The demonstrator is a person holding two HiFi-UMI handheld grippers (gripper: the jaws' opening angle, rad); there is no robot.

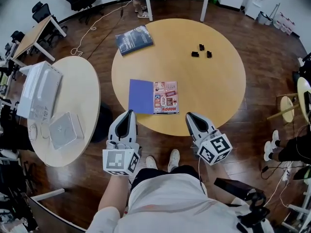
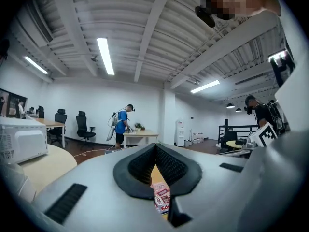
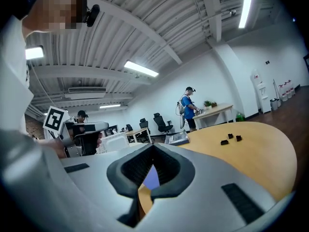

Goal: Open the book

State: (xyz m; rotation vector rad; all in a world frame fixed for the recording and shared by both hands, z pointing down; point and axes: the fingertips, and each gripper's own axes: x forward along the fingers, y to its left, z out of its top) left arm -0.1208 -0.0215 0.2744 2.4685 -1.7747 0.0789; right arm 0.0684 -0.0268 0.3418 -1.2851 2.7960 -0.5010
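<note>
Hovering: left gripper (image 1: 128,114) and right gripper (image 1: 191,116), both pinched closed and empty, just short of the round table (image 1: 214,89).
Book (image 1: 153,97): lies spread open by the table's near edge, blue leaf left, printed page right.
Handling: probably thin, light, floppy; pinch a leaf's free outer edge.
Beyond: second book (image 1: 134,39), closed.

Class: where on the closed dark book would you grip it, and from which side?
The book lies flat, but its left corner juts over the table's rim, so probably pinch that corner, coming from the far left.
</note>
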